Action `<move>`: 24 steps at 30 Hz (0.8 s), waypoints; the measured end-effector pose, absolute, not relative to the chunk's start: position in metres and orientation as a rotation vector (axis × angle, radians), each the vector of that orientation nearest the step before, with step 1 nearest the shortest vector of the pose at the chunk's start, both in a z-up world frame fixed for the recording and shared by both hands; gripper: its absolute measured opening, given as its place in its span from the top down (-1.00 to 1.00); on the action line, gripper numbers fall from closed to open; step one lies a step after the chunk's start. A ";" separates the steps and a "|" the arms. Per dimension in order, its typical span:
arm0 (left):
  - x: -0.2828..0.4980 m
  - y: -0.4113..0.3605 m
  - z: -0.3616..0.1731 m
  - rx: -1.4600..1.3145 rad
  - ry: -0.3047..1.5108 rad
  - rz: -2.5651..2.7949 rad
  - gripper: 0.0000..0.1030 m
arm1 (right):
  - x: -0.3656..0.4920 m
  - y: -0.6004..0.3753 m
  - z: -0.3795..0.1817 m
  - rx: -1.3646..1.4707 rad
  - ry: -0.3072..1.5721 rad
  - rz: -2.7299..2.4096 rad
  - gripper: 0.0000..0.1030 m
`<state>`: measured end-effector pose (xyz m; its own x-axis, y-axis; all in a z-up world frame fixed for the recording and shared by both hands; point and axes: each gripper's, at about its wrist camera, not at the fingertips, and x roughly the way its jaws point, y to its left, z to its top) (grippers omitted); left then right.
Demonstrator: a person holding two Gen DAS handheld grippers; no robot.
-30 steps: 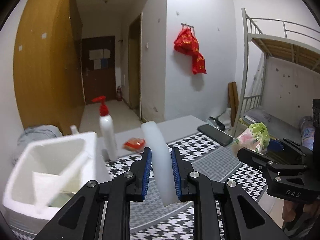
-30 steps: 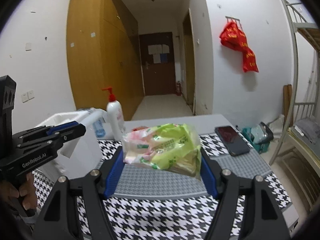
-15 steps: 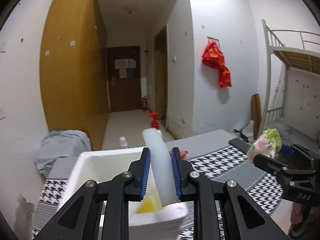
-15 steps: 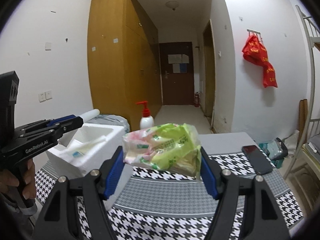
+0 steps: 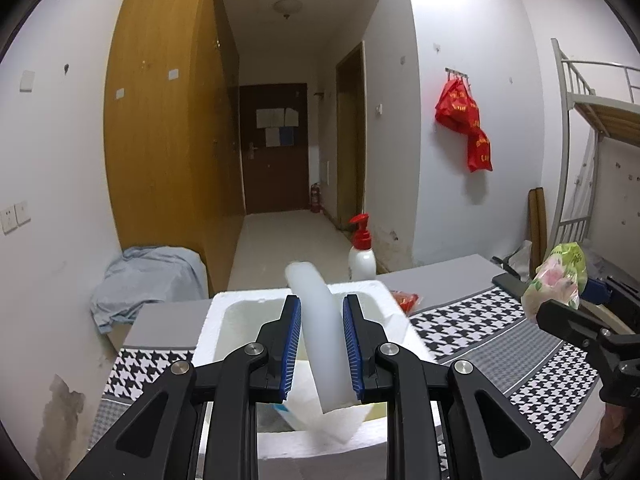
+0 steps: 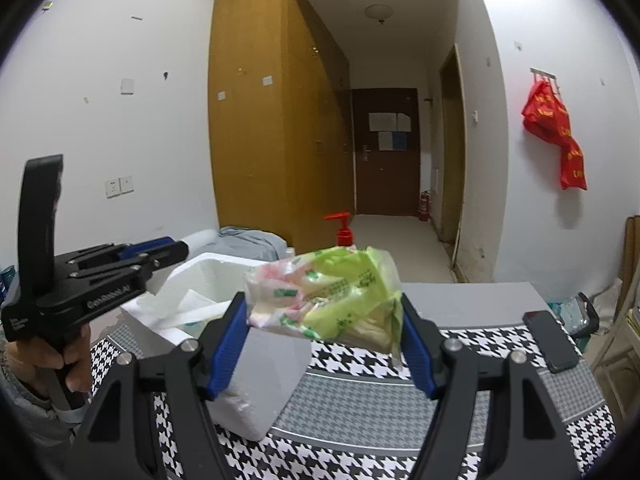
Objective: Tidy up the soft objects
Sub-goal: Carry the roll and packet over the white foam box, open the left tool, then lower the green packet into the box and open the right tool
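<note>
My left gripper is shut on a white foam strip and holds it over the open white foam box, its lower end down inside the box. My right gripper is shut on a green and pink tissue pack, held in the air to the right of the foam box. In the right wrist view the left gripper reaches over the box from the left. The tissue pack shows at the right edge of the left wrist view.
A white pump bottle with a red top stands behind the box. A small red packet lies right of it. A black phone lies on the houndstooth tablecloth at right. Grey cloth is heaped at far left.
My left gripper has swung left with the foam strip, from beside the box to over it. My right gripper has followed left with the tissue pack, closer to the box.
</note>
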<state>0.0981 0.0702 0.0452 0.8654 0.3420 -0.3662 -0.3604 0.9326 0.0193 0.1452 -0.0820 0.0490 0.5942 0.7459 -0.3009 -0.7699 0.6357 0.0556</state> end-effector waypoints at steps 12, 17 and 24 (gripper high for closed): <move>0.100 0.090 0.031 -0.061 0.426 0.368 -0.53 | 0.138 -0.063 0.053 -0.118 0.305 0.927 -0.44; 0.080 0.100 0.036 -0.071 0.366 0.402 -0.92 | 0.135 -0.052 0.054 -0.130 0.304 0.937 -0.44; 0.051 0.113 0.043 -0.076 0.317 0.498 -0.98 | 0.135 -0.028 0.053 -0.140 0.333 0.984 -0.44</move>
